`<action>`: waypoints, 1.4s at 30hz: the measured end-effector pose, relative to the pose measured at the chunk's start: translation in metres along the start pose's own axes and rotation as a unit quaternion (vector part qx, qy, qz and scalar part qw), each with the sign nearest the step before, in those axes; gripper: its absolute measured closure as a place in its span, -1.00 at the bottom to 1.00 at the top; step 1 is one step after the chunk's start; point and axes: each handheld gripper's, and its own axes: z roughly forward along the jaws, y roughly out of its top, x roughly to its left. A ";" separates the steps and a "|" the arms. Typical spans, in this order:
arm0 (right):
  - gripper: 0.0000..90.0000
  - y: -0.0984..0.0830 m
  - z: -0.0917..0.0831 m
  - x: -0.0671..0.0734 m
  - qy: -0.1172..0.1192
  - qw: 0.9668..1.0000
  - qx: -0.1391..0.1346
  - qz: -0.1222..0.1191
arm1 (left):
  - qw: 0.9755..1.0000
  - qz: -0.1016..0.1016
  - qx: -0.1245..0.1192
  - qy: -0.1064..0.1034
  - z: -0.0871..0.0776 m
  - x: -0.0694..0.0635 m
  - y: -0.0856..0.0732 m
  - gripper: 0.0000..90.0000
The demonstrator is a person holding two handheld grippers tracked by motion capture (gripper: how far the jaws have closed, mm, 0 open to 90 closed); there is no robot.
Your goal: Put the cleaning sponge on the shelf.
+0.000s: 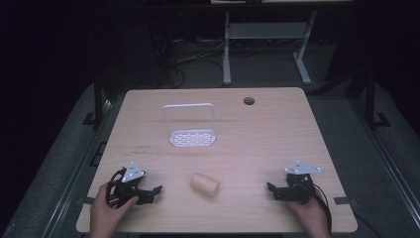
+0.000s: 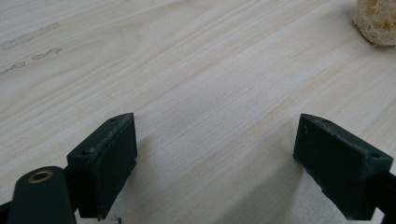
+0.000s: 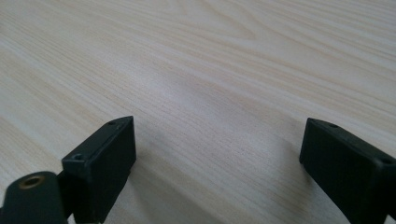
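Both grippers sit at the near table edge w/ jaws wide apart, nothing in em: left gripper (image 1: 148, 192), right gripper (image 1: 278, 191); sponge (image 1: 204, 185) lies between them, nearer the left; white rack (image 1: 190, 127) well behind it; imo it's soft n roundish, so an off-center pinch could roll it away or squish it out.

The person's left hand (image 1: 105, 208) comes in at the lower left of the high view, wrapped around the left gripper (image 1: 153, 192), whose jaws point toward the frame's centre. In the left gripper view its two black jaws stand wide apart with nothing between them. The right hand (image 1: 311, 214) enters at the lower right, holding the right gripper (image 1: 271, 190), which points leftward. Its jaws are likewise spread wide and bare.
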 end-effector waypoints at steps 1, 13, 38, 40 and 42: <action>-0.77 0.000 0.000 0.000 0.000 1.000 0.000 0.000 | 1.000 0.000 0.000 0.000 0.000 0.000 0.000 -0.71; -0.76 0.001 -0.001 -0.001 0.007 1.000 0.004 0.002 | 1.000 0.000 0.000 0.000 0.000 0.000 0.000 -0.71; -0.76 0.046 0.002 0.003 0.044 0.999 -0.009 -0.025 | 1.000 0.000 0.000 0.000 0.000 0.000 0.000 -0.71; -0.76 0.048 0.004 0.004 0.049 0.998 -0.010 -0.028 | 1.000 0.000 0.000 0.000 0.000 0.000 0.000 -0.71; -0.76 0.051 0.005 0.007 0.052 0.998 -0.009 -0.029 | 1.000 -0.001 0.000 0.000 0.000 0.000 0.000 -0.71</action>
